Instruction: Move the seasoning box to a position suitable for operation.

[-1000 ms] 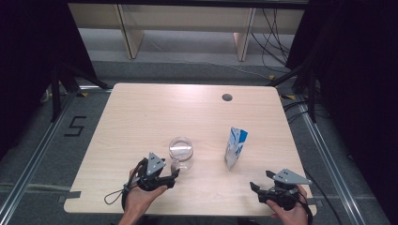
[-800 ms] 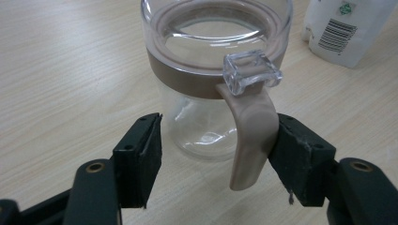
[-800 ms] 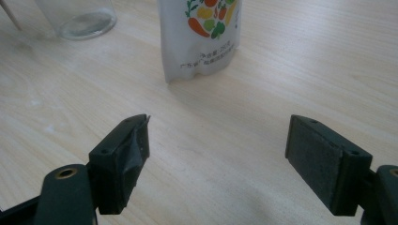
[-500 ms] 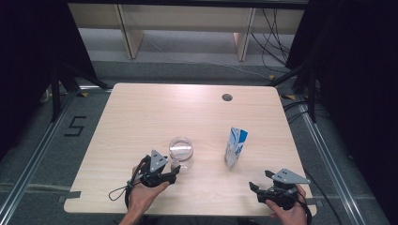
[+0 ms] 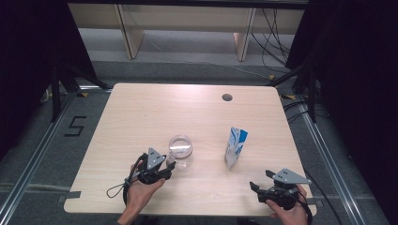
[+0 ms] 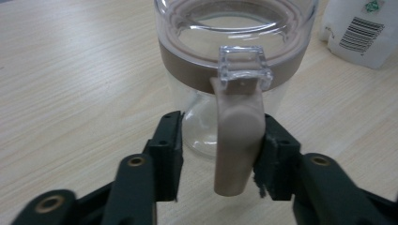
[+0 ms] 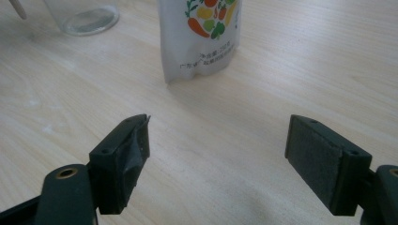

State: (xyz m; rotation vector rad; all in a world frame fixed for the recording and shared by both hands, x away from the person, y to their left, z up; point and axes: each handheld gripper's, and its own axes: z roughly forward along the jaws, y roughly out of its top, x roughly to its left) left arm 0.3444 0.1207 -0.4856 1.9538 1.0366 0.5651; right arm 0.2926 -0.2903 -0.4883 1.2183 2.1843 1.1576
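A clear glass jug (image 5: pixel 180 151) with a tan band and a tan handle (image 6: pixel 237 140) stands near the table's front left. My left gripper (image 6: pixel 223 145) has the handle between its jaws, which have just been closing. The right pad touches the handle, and a gap remains on the left side. A white pouch (image 5: pixel 234 147) printed with vegetables stands upright right of the jug. My right gripper (image 7: pixel 220 159) rests open at the front right, short of the pouch (image 7: pixel 202 37), with nothing between its jaws.
The light wooden table (image 5: pixel 141 112) has a round cable hole (image 5: pixel 227 97) at its far right. Dark curtains flank the table, and shelving legs stand on the floor beyond it.
The left gripper has edged forward to the jug and its jaws have narrowed around the handle. The right gripper, jug and pouch have stayed put.
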